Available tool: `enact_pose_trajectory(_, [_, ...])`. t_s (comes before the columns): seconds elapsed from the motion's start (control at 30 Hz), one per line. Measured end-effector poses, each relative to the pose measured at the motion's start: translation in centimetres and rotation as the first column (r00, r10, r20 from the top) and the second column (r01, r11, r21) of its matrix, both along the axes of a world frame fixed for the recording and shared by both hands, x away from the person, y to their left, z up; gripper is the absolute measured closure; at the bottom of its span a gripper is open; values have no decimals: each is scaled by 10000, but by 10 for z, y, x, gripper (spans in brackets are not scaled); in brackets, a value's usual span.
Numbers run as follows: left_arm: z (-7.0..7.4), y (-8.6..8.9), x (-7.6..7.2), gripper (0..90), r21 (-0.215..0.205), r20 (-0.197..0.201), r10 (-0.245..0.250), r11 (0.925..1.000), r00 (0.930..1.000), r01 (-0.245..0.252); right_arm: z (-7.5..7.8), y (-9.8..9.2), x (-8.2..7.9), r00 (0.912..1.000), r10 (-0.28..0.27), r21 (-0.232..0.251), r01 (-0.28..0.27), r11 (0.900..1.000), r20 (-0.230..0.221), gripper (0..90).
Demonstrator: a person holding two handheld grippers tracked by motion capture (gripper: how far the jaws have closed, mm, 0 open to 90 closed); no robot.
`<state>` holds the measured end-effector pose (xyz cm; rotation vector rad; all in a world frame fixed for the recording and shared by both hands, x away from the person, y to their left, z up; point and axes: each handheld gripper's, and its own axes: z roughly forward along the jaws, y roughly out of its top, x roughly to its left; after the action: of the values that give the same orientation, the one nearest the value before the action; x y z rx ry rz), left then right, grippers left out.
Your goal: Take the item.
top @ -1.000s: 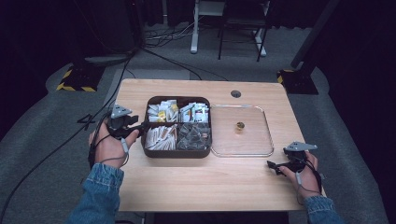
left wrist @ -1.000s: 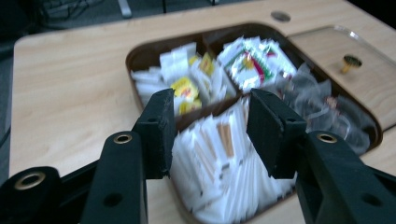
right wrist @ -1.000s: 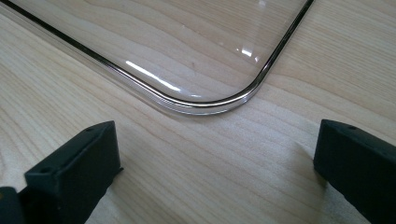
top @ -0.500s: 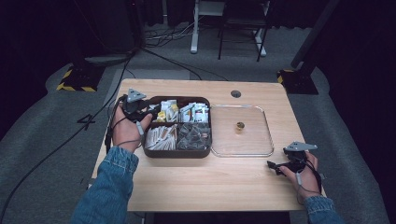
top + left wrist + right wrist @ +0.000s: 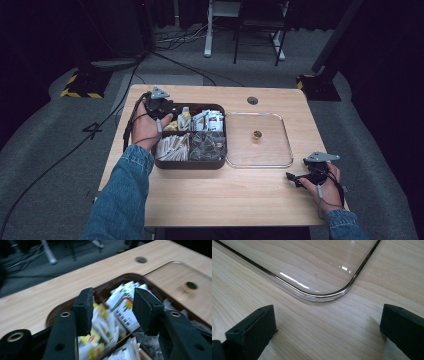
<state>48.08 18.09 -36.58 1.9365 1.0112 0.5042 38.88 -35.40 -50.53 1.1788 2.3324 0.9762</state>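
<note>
High view, left claw (image 5: pixel 167 111) parted over packet box (image 5: pixel 190 164), right claw (image 5: pixel 299 178) wide beside clear lid (image 5: pixel 282 150)

Bare wood lying open along the bottom of the frame; centre crowded.

The dark tray (image 5: pixel 189 163) is sitting mid-table, its compartments packed with sachets (image 5: pixel 171 147), leaving no gap inside. The clear lid (image 5: pixel 280 131) is lying touching the tray's right side, a small knob (image 5: pixel 257 134) rising at its middle. The left gripper (image 5: pixel 167 111) is hanging over the tray's upper-left corner; the right gripper (image 5: pixel 296 178) is resting near the lid's lower-right corner, jaws spread.
</note>
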Motion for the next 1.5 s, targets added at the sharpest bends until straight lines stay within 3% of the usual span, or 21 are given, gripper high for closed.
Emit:
enact_pose_trajectory(0.23, [-7,-4,8,512,281,-60,62,9996,10000,-60,0,0,0,10000,19,-4,-19,10000,1,2])
enact_pose_trajectory(0.4, [-13,-9,15,512,446,-170,-563,9974,9983,570,0,0,0,10000,18,-3,-18,10000,4,2])
enact_pose_trajectory(0.53, [-21,-9,25,531,-62,-431,-1163,9932,9923,1161,0,0,0,10000,15,-1,-15,10000,2,2])
enact_pose_trajectory(0.57, [-21,-9,25,537,-62,-431,-1163,9932,9923,1161,0,0,0,10000,15,-1,-15,10000,2,2])
enact_pose_trajectory(0.73, [-32,-23,34,544,50,-835,-1956,9804,9771,1967,0,0,0,10000,17,-3,-17,10000,2,2])
enact_pose_trajectory(0.8, [-36,-27,38,551,-23,-1046,-1960,9804,9750,1968,0,0,0,10000,18,-2,-18,10000,2,2])
enact_pose_trajectory(1.07, [-49,-52,44,521,-176,-1279,-1955,9807,9723,1949,0,0,0,10000,16,-3,-16,10000,2,2])
enact_pose_trajectory(1.3, [-61,-64,50,475,139,-1431,-1709,9845,9748,1747,0,0,0,10000,18,-2,-18,10000,1,2])
enact_pose_trajectory(1.5, [-64,-79,50,428,284,-1452,-1859,9810,9718,1919,0,0,0,10000,18,-3,-18,10000,4,2])
